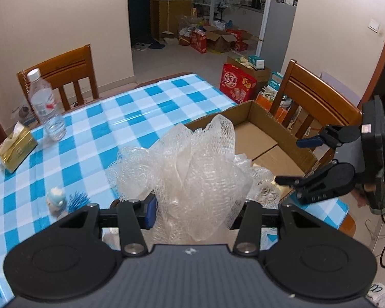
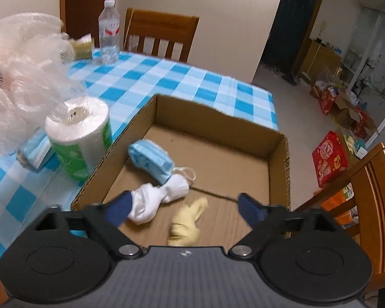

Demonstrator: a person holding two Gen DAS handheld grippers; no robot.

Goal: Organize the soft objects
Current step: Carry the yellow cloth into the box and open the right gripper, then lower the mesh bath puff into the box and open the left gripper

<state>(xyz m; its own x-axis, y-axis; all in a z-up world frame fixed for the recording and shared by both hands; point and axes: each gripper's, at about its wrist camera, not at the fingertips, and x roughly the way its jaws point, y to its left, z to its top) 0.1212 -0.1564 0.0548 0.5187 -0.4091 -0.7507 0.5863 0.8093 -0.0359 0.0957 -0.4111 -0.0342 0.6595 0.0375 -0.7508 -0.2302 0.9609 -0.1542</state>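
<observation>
My left gripper (image 1: 196, 211) is shut on a white mesh bath sponge (image 1: 192, 169) and holds it above the table beside the cardboard box (image 1: 267, 118). The sponge also shows at the left of the right wrist view (image 2: 20, 71). My right gripper (image 2: 184, 209) is open and empty over the box's near side; it shows from the side in the left wrist view (image 1: 292, 161). In the box (image 2: 218, 120) lie a blue face mask pack (image 2: 150, 160), a white sock (image 2: 159, 197) and a yellow glove (image 2: 186, 224).
A paper towel roll (image 2: 80, 138) and another mask pack (image 2: 36, 148) stand left of the box. A water bottle (image 1: 45, 102), a tissue pack (image 1: 16, 148), a small plush toy (image 1: 56, 200) and a blue spiky ball (image 1: 78, 199) lie on the checked tablecloth (image 1: 131, 118). Wooden chairs (image 1: 313, 97) stand around.
</observation>
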